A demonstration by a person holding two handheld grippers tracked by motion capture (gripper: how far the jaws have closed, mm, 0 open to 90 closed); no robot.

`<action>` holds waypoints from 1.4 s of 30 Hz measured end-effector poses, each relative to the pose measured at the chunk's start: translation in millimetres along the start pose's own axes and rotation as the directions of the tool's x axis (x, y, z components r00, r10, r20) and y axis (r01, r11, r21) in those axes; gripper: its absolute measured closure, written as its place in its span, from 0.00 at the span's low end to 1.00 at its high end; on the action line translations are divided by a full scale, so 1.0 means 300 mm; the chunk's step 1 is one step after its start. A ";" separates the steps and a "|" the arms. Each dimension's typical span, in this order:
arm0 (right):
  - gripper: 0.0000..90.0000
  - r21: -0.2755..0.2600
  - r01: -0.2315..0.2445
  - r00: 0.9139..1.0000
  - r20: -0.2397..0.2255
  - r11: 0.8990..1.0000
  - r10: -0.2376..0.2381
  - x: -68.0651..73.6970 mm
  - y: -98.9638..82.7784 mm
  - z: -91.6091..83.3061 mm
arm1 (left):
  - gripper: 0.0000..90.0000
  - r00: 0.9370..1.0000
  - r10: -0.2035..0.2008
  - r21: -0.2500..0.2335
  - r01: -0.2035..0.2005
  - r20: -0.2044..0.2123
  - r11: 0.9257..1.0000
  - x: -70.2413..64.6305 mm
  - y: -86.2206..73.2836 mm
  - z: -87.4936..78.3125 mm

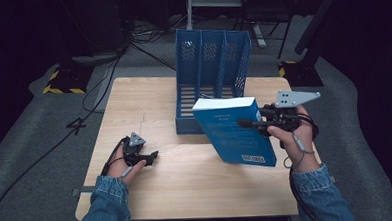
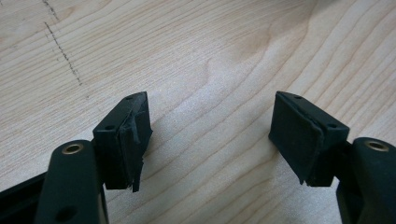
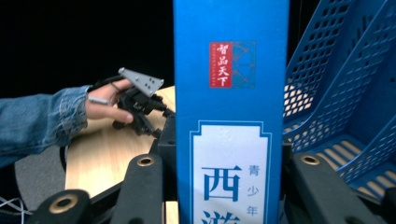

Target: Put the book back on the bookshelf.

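Note:
A thick blue book (image 1: 235,131) with a white page edge stands tilted above the wooden table (image 1: 148,100), just in front of the blue file rack (image 1: 212,64). My right gripper (image 1: 257,123) is shut on its spine side; in the right gripper view the book's spine (image 3: 231,70) with its red label rises between the jaws. My left gripper (image 1: 148,156) rests low on the table at the left, open, with bare wood between its pads (image 2: 128,140).
The file rack (image 3: 336,93) has three upright slots and stands at the table's far middle. Cables and dark stands lie on the grey floor beyond the table. Bare wood lies between the two hands.

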State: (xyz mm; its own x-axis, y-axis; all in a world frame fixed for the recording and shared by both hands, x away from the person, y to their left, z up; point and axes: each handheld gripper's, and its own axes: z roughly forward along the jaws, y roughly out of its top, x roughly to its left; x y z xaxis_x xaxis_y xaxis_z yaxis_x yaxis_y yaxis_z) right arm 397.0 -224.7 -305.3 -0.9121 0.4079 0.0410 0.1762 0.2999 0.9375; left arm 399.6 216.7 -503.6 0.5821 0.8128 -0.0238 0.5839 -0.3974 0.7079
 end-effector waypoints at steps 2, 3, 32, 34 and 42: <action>0.69 -0.004 0.001 1.000 0.002 1.000 -0.001 -0.002 0.010 -0.002 | 0.31 1.000 -0.004 0.000 0.004 0.007 1.000 0.001 0.000 0.001; 0.69 -0.013 0.002 1.000 0.004 1.000 -0.002 -0.006 0.021 -0.005 | 0.31 1.000 -0.004 0.003 0.004 0.007 1.000 0.003 0.001 0.000; 0.69 -0.152 -0.050 0.982 0.174 0.987 0.077 -0.136 0.187 -0.072 | 0.27 1.000 0.005 0.008 -0.005 -0.007 1.000 0.002 0.006 0.006; 0.69 -0.156 -0.051 0.981 0.179 0.986 0.079 -0.143 0.190 -0.074 | 0.27 1.000 0.006 0.009 -0.006 -0.007 1.000 0.002 0.006 0.006; 0.69 -0.198 -0.072 0.969 0.219 0.977 0.116 -0.240 0.226 -0.083 | 0.27 1.000 0.004 0.009 -0.004 -0.006 1.000 0.002 0.006 0.006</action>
State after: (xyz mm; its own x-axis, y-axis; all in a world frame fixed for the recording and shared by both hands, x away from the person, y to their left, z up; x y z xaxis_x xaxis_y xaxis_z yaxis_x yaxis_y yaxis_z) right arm 465.4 -255.2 -236.0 -0.7823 0.6186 0.0729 0.1649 0.0928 0.9819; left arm 402.2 215.7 -503.7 0.5813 0.8135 -0.0165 0.5862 -0.4046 0.7019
